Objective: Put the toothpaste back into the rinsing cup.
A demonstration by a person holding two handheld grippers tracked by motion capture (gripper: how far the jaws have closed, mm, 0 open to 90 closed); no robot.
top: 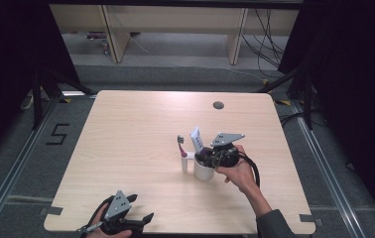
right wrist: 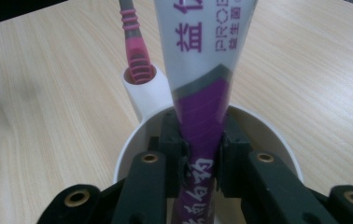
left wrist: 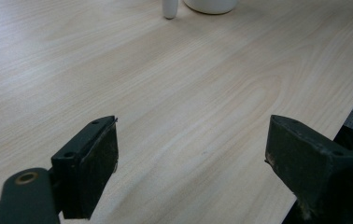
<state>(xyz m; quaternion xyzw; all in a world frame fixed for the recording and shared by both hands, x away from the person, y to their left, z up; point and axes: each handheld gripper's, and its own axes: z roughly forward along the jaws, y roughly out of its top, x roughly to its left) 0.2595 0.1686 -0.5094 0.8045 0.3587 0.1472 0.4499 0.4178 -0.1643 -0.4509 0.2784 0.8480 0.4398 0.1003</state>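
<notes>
Right tongs [right wrist: 201, 154] clamped on toothpaste tube [right wrist: 202, 70] inside white cup [right wrist: 132, 154]; left tongs [left wrist: 191, 158] wide open, empty, at counter's 7 o'clock; risk: sideways pull tipping cup, toothbrush [right wrist: 135, 51].

your left gripper [left wrist: 191, 154] hangs with jaws spread wide over bare wooden table [left wrist: 174, 88]; far ahead stand a white cup [left wrist: 210, 5] and slim white holder [left wrist: 170, 8].
</notes>
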